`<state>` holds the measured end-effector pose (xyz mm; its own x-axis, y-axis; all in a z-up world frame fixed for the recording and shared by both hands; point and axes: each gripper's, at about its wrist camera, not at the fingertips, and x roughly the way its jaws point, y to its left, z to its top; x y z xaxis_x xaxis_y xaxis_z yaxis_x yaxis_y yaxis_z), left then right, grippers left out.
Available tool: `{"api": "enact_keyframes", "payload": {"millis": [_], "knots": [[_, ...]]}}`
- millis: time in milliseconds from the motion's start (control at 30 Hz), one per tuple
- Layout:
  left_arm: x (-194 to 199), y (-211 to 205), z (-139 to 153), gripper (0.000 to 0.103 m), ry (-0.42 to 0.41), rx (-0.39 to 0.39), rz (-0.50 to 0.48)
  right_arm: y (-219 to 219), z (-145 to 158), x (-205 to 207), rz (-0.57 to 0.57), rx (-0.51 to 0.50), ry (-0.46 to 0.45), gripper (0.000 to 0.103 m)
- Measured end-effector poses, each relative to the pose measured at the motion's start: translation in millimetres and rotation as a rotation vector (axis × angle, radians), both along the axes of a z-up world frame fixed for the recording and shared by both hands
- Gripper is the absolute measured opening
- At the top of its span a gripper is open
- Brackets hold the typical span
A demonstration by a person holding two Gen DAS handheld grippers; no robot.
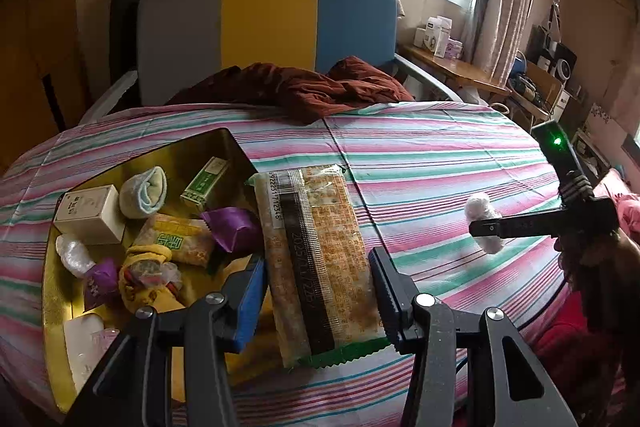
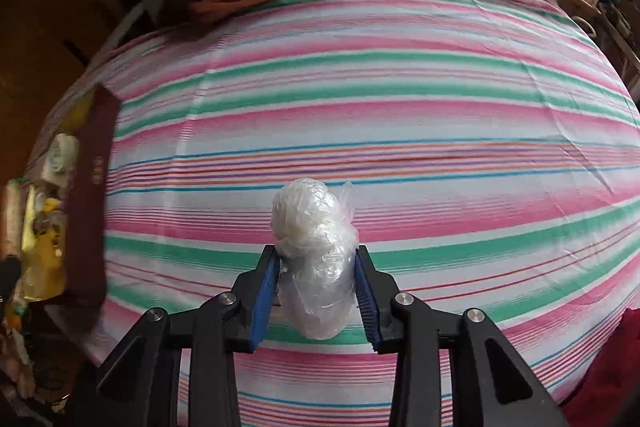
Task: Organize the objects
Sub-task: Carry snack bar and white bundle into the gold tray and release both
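We hold two things at once. Nearest, our left gripper (image 1: 318, 301) is clamped across the long flat clear-film cracker packet (image 1: 316, 259), gripping its lower half by the two long edges; the packet hangs over the near right rim of the gold-lined box (image 1: 224, 143). It looks light and fairly stiff, though the film is slick and the contents brittle (a hard squeeze would likely crush them), so the edges seem the right place to take it. Our right gripper (image 2: 316, 291) is closed on the crumpled white plastic-wrapped bundle (image 2: 314, 259), well to the right of the box and lifted off the striped pink-and-green cotton sheet (image 2: 400, 99). The bundle looks soft, light and springy, best pinched at its waist. Inside the box lie a rolled pale towel (image 1: 145, 191), a cream carton (image 1: 91, 214) and a purple foil pouch (image 1: 236, 229). Beyond the box lies rumpled rust-brown cloth (image 1: 304, 89).
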<state>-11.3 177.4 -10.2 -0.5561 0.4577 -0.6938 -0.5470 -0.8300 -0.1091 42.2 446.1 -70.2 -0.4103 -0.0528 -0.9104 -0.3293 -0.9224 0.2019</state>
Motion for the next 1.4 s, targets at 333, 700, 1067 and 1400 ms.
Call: {"api": "enact_keyframes", "payload": {"millis": [333,700,1067,1400], "knots": [[-13,-47,1,0.05,-0.007,0.009,0.1,-102,41,-37,0.18,-0.093,0.17,0.037],[-35,-129,-16,0.05,-0.048,0.001,0.311,-191,47,-86,0.361,-0.136,0.195,0.037],[-49,-134,-18,0.051,-0.046,0.004,0.354,-220,41,-134,0.355,-0.116,0.188,0.039],[-59,-132,-27,0.051,-0.062,-0.004,0.361,-225,26,-142,0.341,-0.124,0.158,0.044]]}}
